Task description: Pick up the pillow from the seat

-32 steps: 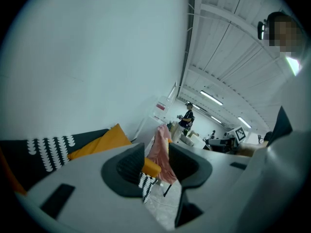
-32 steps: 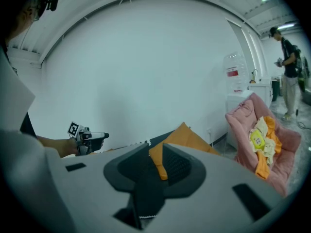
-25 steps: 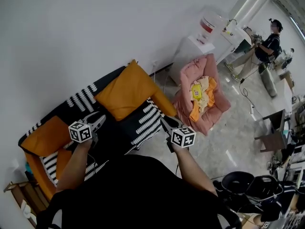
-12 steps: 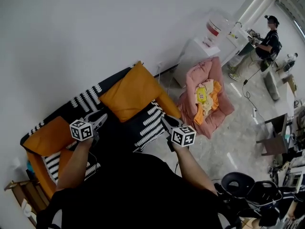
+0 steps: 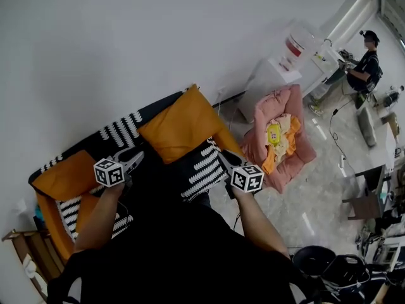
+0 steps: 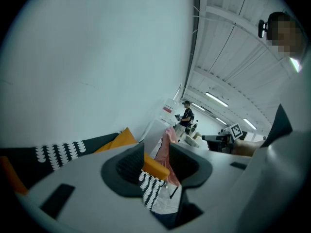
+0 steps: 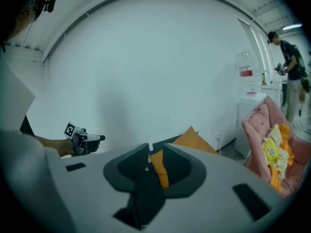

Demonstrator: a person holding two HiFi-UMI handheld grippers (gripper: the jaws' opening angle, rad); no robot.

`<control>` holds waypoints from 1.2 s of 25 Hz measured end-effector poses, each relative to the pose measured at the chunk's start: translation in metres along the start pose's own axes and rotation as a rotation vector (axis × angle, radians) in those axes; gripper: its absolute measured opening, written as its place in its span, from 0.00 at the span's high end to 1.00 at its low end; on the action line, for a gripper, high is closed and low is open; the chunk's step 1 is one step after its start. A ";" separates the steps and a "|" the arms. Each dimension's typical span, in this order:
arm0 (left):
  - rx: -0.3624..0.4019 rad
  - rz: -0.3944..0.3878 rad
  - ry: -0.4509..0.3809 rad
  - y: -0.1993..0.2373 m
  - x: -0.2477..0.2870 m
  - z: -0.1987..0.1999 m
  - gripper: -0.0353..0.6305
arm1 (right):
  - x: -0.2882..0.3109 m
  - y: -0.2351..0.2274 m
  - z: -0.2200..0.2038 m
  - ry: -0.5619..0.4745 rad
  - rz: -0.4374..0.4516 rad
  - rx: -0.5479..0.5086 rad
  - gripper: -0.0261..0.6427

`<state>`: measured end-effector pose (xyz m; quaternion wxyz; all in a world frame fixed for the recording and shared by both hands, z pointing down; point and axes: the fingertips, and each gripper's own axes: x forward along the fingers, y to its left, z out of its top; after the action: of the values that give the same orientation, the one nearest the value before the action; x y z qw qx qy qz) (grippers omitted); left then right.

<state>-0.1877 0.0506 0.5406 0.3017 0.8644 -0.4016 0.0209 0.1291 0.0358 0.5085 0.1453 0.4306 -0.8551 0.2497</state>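
— Two grippers are up in front of us, and neither one touches the orange pillow (image 5: 183,124). Where do we place it?

— We see it on the seat of the black-and-white patterned sofa (image 5: 204,170), tilted back against the backrest. From the head view it lies beyond the two grippers and between them, apart from both.

— How does the left gripper (image 5: 135,159) stand?

— In its own view the left gripper (image 6: 156,164) has its jaws partly apart with nothing between the pads. Through the gap we see only the sofa's pattern and a pink armchair (image 6: 165,142) far behind. The pillow (image 6: 120,139) shows to the left of the jaws there.

— And the right gripper (image 5: 221,159)?

— We read the right gripper (image 7: 156,166) as closed and empty. The pillow (image 7: 194,140) rises behind and to the right of its jaws, clear of them. The other gripper shows at the left of that view, held level in a hand.

— Anything else around us?

— The pink armchair (image 5: 288,138) with bundled cloth stands right of the sofa, and a person (image 5: 367,62) stands far off by the wall.
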 end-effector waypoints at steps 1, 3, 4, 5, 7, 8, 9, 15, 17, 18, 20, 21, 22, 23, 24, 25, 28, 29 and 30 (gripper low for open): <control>-0.001 0.007 -0.002 0.001 0.000 0.000 0.70 | 0.001 -0.003 0.003 -0.001 0.002 -0.005 0.82; -0.003 0.021 -0.005 0.004 0.003 0.001 0.70 | 0.007 -0.012 0.009 -0.002 0.007 -0.012 0.82; -0.004 0.029 -0.006 0.006 0.005 0.001 0.70 | 0.011 -0.017 0.012 0.000 0.011 -0.014 0.82; -0.005 0.040 -0.007 0.008 0.007 0.002 0.70 | 0.015 -0.021 0.014 0.003 0.017 -0.015 0.82; -0.010 0.060 -0.010 0.012 0.011 0.005 0.70 | 0.023 -0.030 0.019 0.013 0.032 -0.021 0.82; -0.014 0.068 -0.012 0.012 0.015 0.006 0.70 | 0.028 -0.034 0.022 0.018 0.039 -0.026 0.82; -0.018 0.073 -0.012 0.013 0.018 0.006 0.70 | 0.032 -0.038 0.024 0.023 0.046 -0.030 0.82; -0.039 0.115 -0.019 0.022 0.038 0.014 0.70 | 0.064 -0.057 0.038 0.052 0.095 -0.038 0.82; -0.049 0.132 -0.029 0.027 0.046 0.018 0.70 | 0.074 -0.064 0.043 0.063 0.111 -0.044 0.82; -0.055 0.140 -0.033 0.028 0.049 0.020 0.70 | 0.078 -0.068 0.046 0.070 0.118 -0.047 0.82; -0.065 0.151 -0.039 0.029 0.057 0.023 0.70 | 0.086 -0.076 0.050 0.082 0.130 -0.052 0.82; -0.070 0.157 -0.040 0.029 0.061 0.023 0.70 | 0.090 -0.080 0.052 0.088 0.135 -0.054 0.82; -0.075 0.164 -0.041 0.030 0.065 0.024 0.70 | 0.094 -0.085 0.054 0.093 0.140 -0.055 0.82; -0.080 0.171 -0.043 0.031 0.069 0.025 0.70 | 0.098 -0.090 0.057 0.098 0.146 -0.056 0.82; -0.085 0.178 -0.046 0.032 0.073 0.026 0.70 | 0.102 -0.096 0.060 0.103 0.151 -0.058 0.82; -0.090 0.185 -0.048 0.033 0.078 0.026 0.69 | 0.106 -0.101 0.063 0.108 0.156 -0.060 0.82; -0.103 0.208 -0.056 0.036 0.090 0.028 0.69 | 0.116 -0.114 0.069 0.125 0.174 -0.072 0.82; -0.108 0.217 -0.060 0.036 0.094 0.029 0.69 | 0.119 -0.119 0.072 0.131 0.181 -0.077 0.82; -0.112 0.225 -0.065 0.037 0.098 0.030 0.69 | 0.122 -0.123 0.074 0.136 0.187 -0.082 0.82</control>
<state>-0.1541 -0.0508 0.5617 0.3320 0.7960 -0.5061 0.0039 0.1543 -0.1484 0.5403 0.1965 0.3245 -0.8892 0.2558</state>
